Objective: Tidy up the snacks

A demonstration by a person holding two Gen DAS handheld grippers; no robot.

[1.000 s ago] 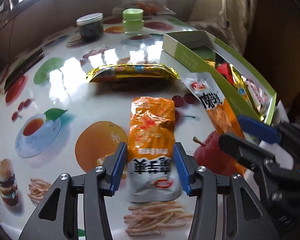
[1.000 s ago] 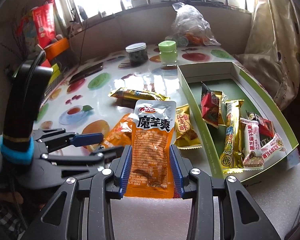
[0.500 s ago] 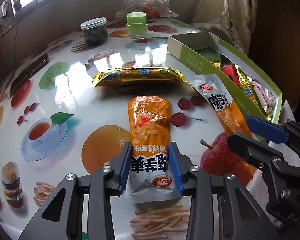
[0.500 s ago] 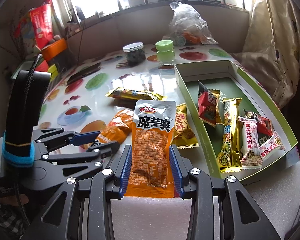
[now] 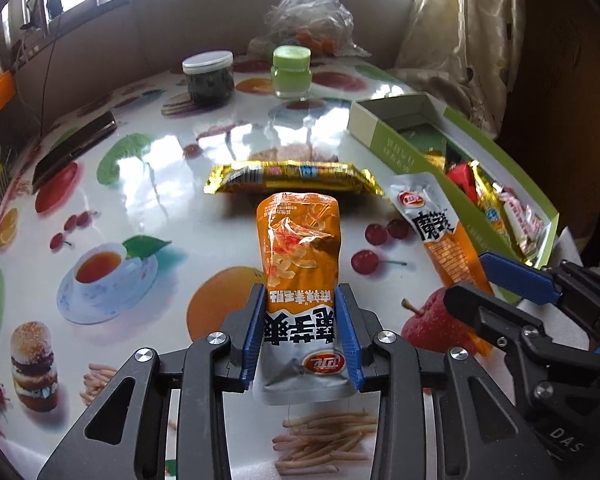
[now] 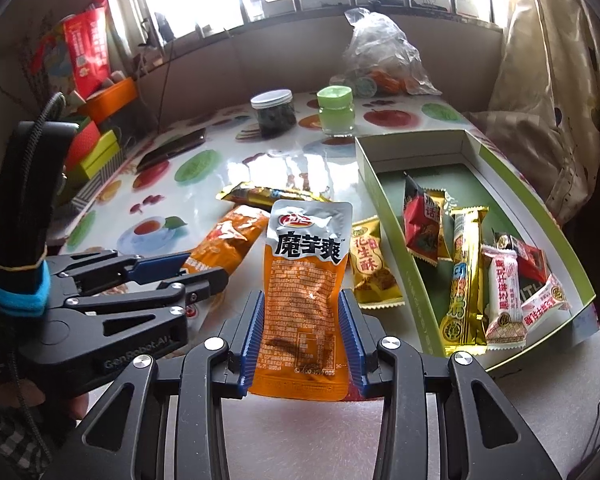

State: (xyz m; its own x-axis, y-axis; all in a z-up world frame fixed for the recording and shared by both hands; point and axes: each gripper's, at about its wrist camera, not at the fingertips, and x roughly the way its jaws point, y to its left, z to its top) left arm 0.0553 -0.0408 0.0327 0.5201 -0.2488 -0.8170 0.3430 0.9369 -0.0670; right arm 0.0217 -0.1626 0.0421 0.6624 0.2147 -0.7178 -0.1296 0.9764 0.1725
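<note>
My left gripper (image 5: 301, 332) is shut on the silver end of an orange snack pouch (image 5: 300, 248), which points away over the fruit-print table (image 5: 172, 200). In the right wrist view that gripper (image 6: 206, 267) shows at the left with the same pouch (image 6: 230, 240). My right gripper (image 6: 302, 336) is shut on a second orange pouch (image 6: 306, 280) with a silver top, held upright above the table's near edge. From the left wrist view it (image 5: 466, 276) appears at the right with its pouch (image 5: 436, 232). The green box (image 6: 384, 216) at the right holds several snacks.
A long gold bar (image 5: 292, 176) lies crosswise beyond the pouches, and a yellow peanut-crisp pack (image 6: 372, 268) rests beside the box. At the far side stand a dark jar (image 5: 210, 78), a green jar (image 5: 292, 72) and a clear plastic bag (image 6: 380, 60). A phone (image 5: 74, 148) lies far left.
The left gripper's jaws have come together on the pouch's silver end, and the pouch's far end now reaches up to the gold bar. The right gripper and its pouch have stayed put.
</note>
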